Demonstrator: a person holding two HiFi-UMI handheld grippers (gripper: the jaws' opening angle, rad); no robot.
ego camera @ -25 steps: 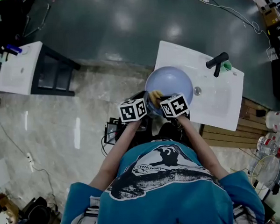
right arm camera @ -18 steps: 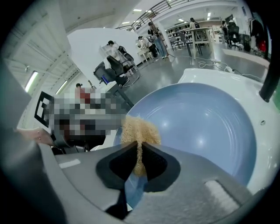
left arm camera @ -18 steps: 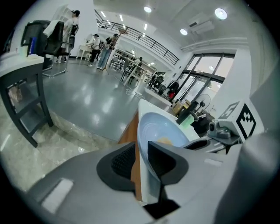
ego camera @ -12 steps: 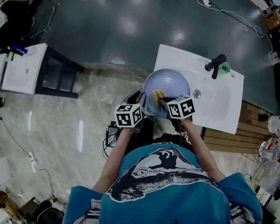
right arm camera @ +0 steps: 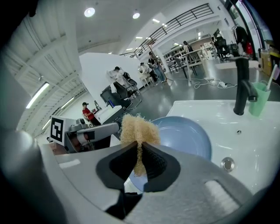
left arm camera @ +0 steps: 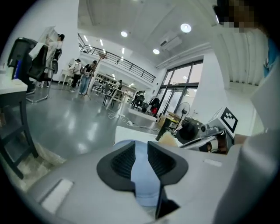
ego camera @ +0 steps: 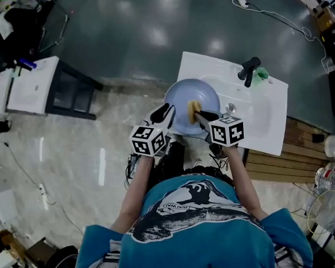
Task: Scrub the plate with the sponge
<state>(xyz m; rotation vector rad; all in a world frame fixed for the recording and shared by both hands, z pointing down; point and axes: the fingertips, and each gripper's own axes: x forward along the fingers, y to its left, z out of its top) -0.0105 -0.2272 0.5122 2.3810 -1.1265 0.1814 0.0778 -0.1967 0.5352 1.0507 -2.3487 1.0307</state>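
While plate (ego camera: 181, 102) hangs over sink (ego camera: 265, 120), left tongs (left arm camera: 141, 159) (just closing) clamp it; right tongs (right arm camera: 139, 161) pinch sponge (right arm camera: 139, 129).

The white sink (ego camera: 263, 123) carries a black faucet (ego camera: 248, 70) and a green cup (ego camera: 260, 76).

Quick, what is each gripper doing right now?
Left gripper: closed on the rim of the blue plate; its jaws have just closed a little further.
Right gripper: closed on the yellow sponge.
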